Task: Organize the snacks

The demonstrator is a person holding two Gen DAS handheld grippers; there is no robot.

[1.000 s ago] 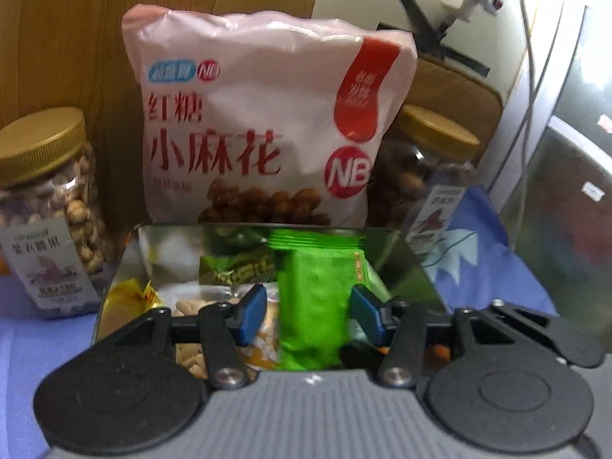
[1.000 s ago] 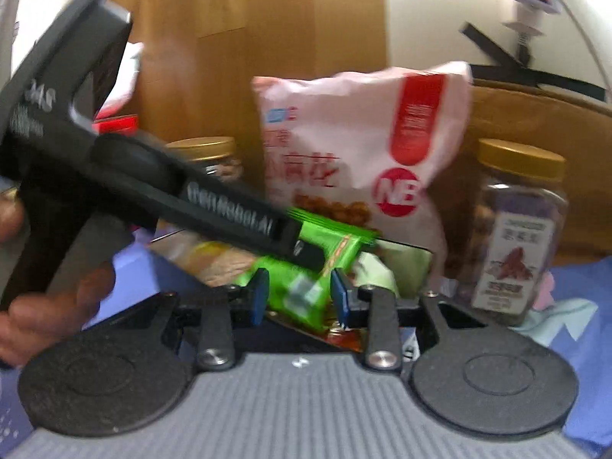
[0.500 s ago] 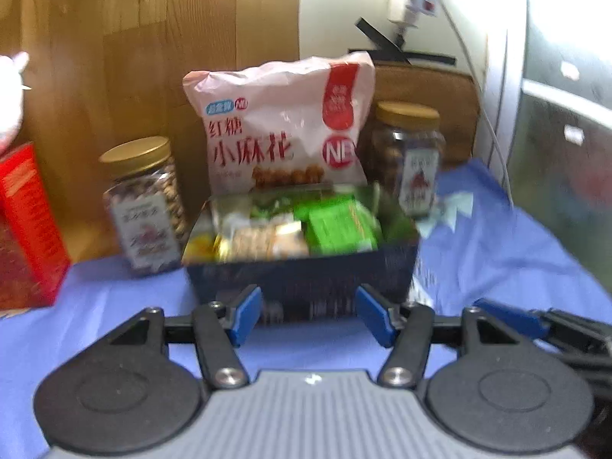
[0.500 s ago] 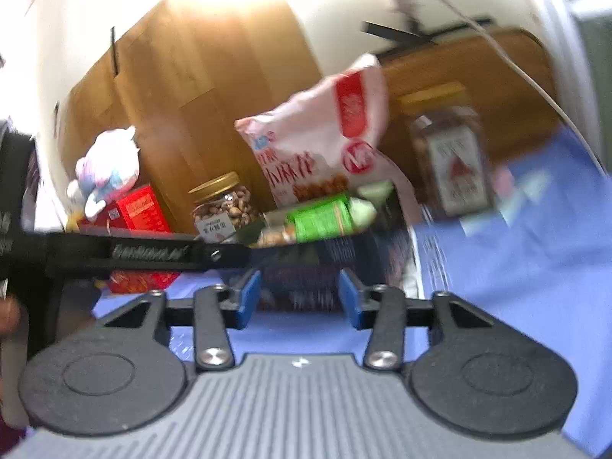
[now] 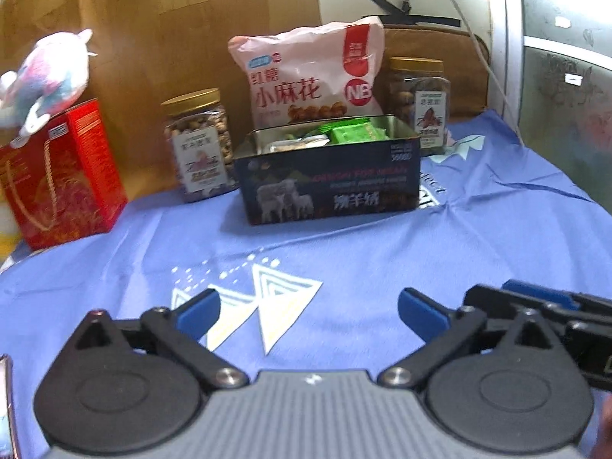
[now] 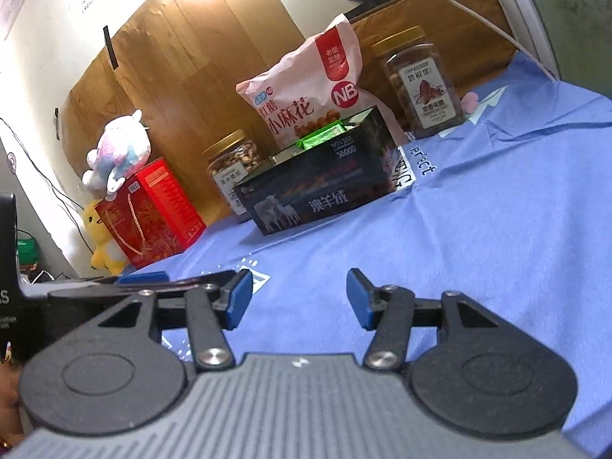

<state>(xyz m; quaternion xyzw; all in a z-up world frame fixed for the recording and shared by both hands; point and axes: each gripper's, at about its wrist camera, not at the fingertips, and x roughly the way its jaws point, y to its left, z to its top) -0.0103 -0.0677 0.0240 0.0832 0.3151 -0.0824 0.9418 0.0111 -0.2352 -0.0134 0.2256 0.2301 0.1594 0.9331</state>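
Note:
A dark tin box (image 5: pixel 329 183) with sheep on its front stands on the blue cloth; it also shows in the right wrist view (image 6: pixel 317 191). Small snack packets lie inside, among them a green packet (image 5: pixel 355 132) whose edge shows in the right wrist view (image 6: pixel 325 134). My left gripper (image 5: pixel 308 311) is open and empty, low over the cloth, well in front of the box. My right gripper (image 6: pixel 298 300) is open and empty, also in front of the box, to the right of the left one.
Behind the box stand a pink snack bag (image 5: pixel 310 80), a gold-lidded nut jar (image 5: pixel 199 141) at left and another jar (image 5: pixel 419 99) at right. A red gift box (image 5: pixel 57 176) with a plush toy (image 5: pixel 46 80) on it stands far left. A wooden board backs them.
Both grippers have drawn back from over the tin to low above the cloth in front of it. The left jaws have opened wider. The green packet lies in the tin.

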